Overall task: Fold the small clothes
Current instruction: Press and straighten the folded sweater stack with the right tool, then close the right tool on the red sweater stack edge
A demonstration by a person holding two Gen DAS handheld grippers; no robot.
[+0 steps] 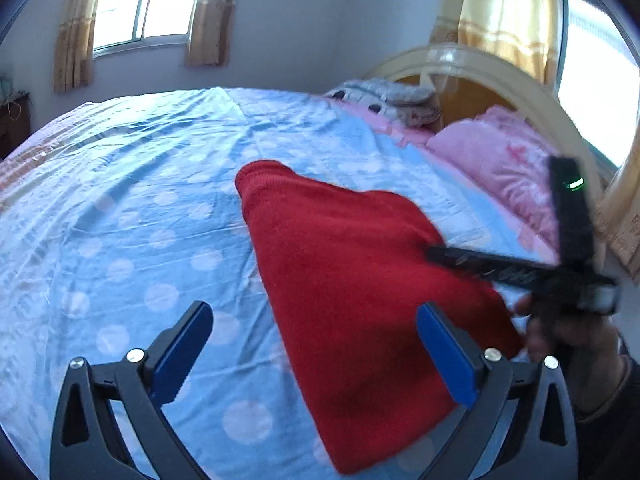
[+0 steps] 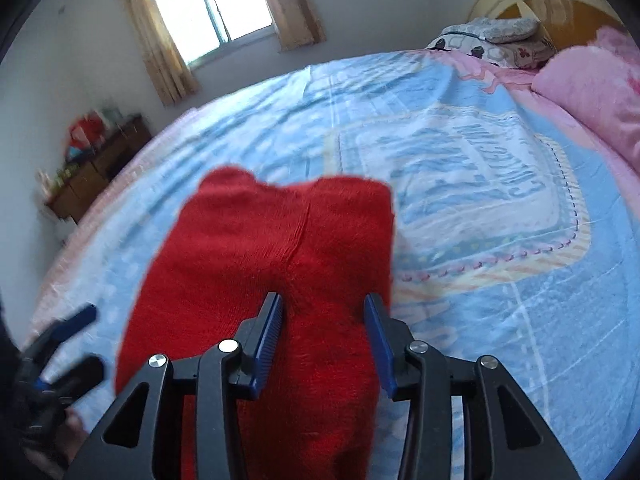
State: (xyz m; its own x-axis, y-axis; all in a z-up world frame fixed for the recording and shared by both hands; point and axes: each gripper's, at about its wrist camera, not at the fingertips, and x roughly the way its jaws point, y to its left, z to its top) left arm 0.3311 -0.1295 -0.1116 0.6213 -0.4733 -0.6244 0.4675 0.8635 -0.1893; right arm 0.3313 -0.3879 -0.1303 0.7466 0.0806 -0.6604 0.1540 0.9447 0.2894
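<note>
My left claw (image 1: 314,350) stands wide open above the bed (image 1: 120,220), its blue pads (image 1: 182,354) well apart and touching nothing. The red knitted garment (image 1: 352,300) lies on the blue dotted bedsheet (image 1: 140,240), stretching from near my claws toward the middle of the bed; in the left wrist view its far end is a rounded, folded edge. My left claw's right pad sits over the garment, its left pad over bare sheet beside the garment.

My right claw (image 2: 324,344) is partly open, with a raised ridge of the garment (image 2: 280,272) between its two pads (image 2: 266,348); I cannot tell whether the pads press the cloth. In the right wrist view the far edge of the garment shows two humps with a seam running between them.

Beyond the garment, at the head of the bed, lie a pink pillow (image 1: 500,164) and a stack of folded blankets (image 1: 392,100) before a curved headboard (image 1: 480,68). A curtained window (image 2: 212,4) is in the wall beyond the garment, and a wooden cabinet (image 2: 92,168) stands against that wall beside the bed.
</note>
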